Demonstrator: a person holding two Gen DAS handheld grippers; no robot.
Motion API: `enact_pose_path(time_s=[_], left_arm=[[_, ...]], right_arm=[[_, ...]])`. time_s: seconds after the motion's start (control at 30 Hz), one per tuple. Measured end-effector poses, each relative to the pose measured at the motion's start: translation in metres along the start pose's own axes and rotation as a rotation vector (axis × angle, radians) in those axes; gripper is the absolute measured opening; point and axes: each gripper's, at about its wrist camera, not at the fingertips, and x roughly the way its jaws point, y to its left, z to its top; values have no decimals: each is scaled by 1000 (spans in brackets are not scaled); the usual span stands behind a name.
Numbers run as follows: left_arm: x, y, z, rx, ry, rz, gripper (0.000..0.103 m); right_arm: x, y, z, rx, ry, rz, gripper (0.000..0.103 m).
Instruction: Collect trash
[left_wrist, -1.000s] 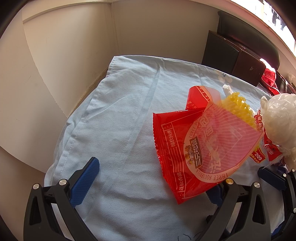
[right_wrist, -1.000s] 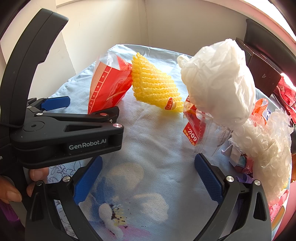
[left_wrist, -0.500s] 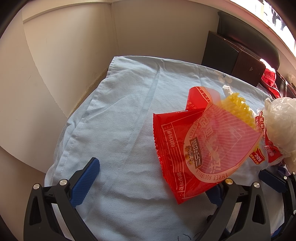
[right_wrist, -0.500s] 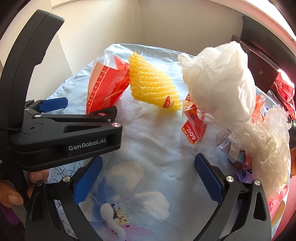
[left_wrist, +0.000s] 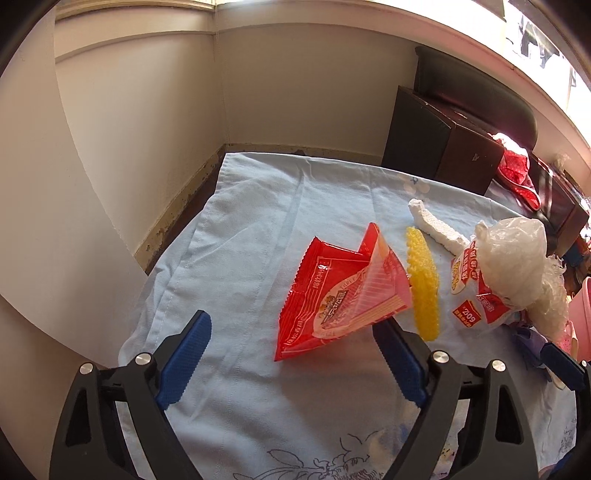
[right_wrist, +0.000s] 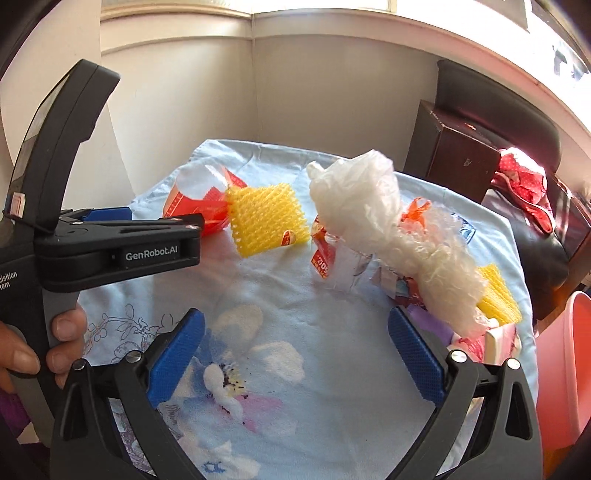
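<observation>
Trash lies heaped on the blue cloth (left_wrist: 258, 206): red snack wrapper (left_wrist: 332, 295) off the left gripper (left_wrist: 291, 354), jaws closing on nothing, right gripper (right_wrist: 295, 343) released; risk: thin film slips a shallow pinch, or pads snag cloth.

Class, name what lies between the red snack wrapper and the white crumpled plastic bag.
A yellow foam net lies between the red snack wrapper and white crumpled plastic bag; both wrist views show it.

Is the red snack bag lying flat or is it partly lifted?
Partly lifted: the red snack bag has one flap standing up off the blue cloth.
</observation>
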Motion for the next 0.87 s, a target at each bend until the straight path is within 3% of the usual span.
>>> enact_pose_path(time_s=[0.3,0.87], left_arm=[[-30,-8,-10,12,-25,-30,87],[-59,-15,-19,23,-66,-19,85]], right_arm=[[-35,-18,1,82,-133,-59,100],[-59,-29,-4,134,-193,-77,100]])
